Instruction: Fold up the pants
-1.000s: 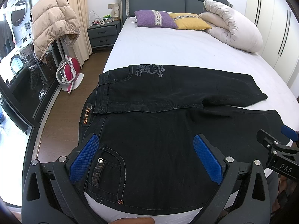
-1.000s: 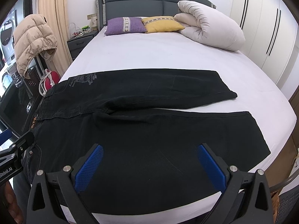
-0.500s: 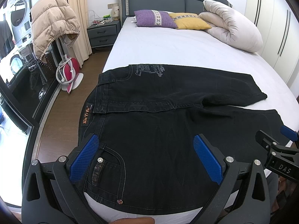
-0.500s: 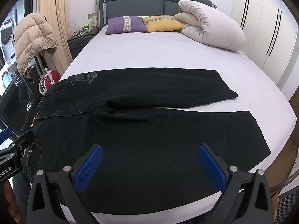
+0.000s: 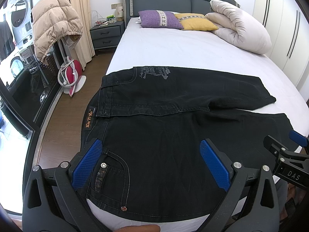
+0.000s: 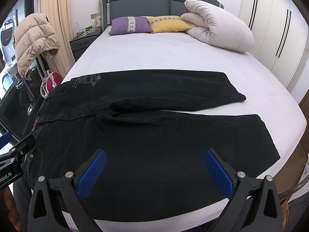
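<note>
The black denim pants point(image 5: 173, 135) lie flat across the white bed point(image 5: 173, 50); both tools, left tool point(image 5: 152, 162) and right tool point(image 6: 154, 172), gape empty above them. Heavy, limp cloth: probably best pinched at waistband and hem

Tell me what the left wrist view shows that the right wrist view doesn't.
Only the left wrist view shows the front pocket with its rivets, and the right gripper at its right edge. Only the right wrist view shows the near leg's hem in full, and the left gripper at its left edge. Both show the black pants spread flat on the bed, waistband to the left, both grippers open above them, plus the pillows, duvet and beige jacket.
</note>
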Available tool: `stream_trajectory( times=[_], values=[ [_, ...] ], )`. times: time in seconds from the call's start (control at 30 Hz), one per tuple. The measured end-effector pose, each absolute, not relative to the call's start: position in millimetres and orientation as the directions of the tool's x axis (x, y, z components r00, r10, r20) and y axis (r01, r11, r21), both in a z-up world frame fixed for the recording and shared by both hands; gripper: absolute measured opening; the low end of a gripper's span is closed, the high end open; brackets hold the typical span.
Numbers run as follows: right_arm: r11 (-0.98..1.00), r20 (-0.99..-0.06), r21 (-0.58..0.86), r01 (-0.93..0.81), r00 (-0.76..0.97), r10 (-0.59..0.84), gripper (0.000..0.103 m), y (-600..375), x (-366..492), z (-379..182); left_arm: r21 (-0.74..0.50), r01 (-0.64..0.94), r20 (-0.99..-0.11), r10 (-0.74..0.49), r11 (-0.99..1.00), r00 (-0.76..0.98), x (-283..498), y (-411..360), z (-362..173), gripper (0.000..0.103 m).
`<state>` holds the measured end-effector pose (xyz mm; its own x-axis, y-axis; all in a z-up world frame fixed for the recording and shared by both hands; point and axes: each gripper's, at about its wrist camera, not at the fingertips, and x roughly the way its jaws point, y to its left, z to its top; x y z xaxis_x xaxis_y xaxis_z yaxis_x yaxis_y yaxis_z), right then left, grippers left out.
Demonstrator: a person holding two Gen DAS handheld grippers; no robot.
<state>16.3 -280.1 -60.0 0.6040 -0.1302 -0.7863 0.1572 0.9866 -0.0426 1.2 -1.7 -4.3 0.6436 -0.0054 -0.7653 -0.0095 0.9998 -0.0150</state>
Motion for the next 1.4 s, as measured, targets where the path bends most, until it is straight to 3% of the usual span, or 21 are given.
stream_trajectory(
  times=[0.9,1.13,1.27,1.4],
  values=[
    [0.987,-0.790,-0.040,0.153,0.601,-0.125,0.103,-277.3,13.8,-63.1,0.005,0.015,-0.749,-0.006,1.000,0.662,-4.3,-12.0,-6.6,0.103],
    [0.993,-0.801,-0.027,0.119,0.592,-0.092,0.103,-281.0,21.4,-68.1,-0.069,0.087,-0.757,-0.108,0.994,0.644,8.4,-4.2,-11.0,0.103],
    [0.999,-0.795,0.005,0.038,0.606,-0.019,0.103,-284.5,30.5,-70.9,-0.128,0.204,-0.766,-0.228,0.971,0.602,39.7,3.5,-22.3,0.103],
    [0.998,-0.795,0.049,-0.047,0.603,0.067,0.103,-296.5,53.6,-72.0,-0.067,0.250,-0.806,-0.200,0.966,0.558,75.1,9.3,-31.9,0.103]
  ],
)
